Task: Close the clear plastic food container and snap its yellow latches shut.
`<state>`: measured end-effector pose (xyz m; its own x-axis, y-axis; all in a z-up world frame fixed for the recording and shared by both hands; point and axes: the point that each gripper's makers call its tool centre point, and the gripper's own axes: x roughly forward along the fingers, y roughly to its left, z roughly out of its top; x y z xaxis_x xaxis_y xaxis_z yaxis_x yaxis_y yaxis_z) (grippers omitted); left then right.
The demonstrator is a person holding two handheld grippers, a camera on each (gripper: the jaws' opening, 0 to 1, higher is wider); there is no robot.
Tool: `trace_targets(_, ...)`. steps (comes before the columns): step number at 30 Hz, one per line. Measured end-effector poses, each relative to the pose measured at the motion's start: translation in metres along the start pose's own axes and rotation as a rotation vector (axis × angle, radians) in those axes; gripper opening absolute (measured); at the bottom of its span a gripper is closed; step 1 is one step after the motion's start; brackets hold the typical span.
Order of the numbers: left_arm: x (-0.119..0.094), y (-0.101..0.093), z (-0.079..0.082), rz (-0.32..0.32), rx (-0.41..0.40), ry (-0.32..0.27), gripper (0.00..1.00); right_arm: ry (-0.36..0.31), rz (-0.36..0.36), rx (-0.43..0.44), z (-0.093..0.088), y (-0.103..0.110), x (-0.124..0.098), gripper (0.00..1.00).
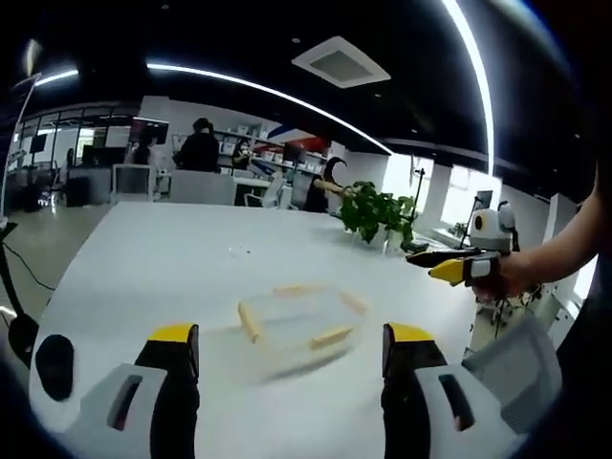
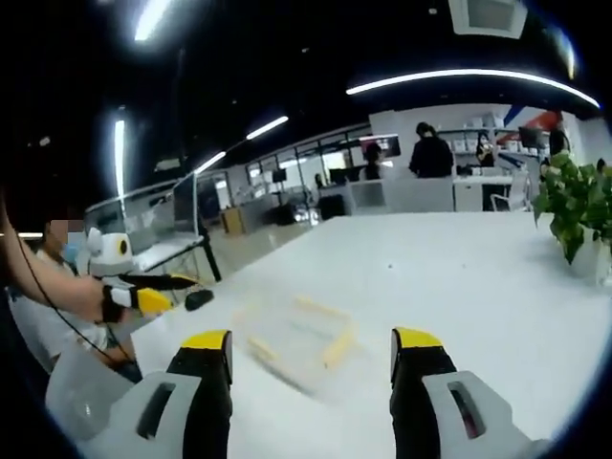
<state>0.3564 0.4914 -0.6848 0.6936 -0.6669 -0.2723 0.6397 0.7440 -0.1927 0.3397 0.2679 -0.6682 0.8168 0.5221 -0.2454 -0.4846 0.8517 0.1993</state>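
Note:
A clear plastic food container (image 1: pixel 299 320) with yellow latches lies on the white table (image 1: pixel 191 268), just beyond my left gripper (image 1: pixel 292 356), which is open and holds nothing. The right gripper (image 1: pixel 457 268) enters the left gripper view from the right, held by a hand above the table's right side. In the right gripper view the container (image 2: pixel 296 344) is blurred, lying ahead of my open right gripper (image 2: pixel 311 359). The left gripper (image 2: pixel 153 295) shows at the left of that view, held in a hand.
A potted green plant (image 1: pixel 378 212) stands at the table's far right edge and appears again as the plant (image 2: pixel 574 206). A black object (image 1: pixel 54 363) lies near the left table edge. People and desks stand in the office beyond the table.

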Motion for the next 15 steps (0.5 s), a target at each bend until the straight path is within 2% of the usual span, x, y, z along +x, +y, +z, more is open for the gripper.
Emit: trace_targets(15,-0.025,-0.006,-0.006,0.040,-0.012,-0.024,0.78,-0.005,-0.030,0.011,-0.010,0.005,-0.027,0.66)
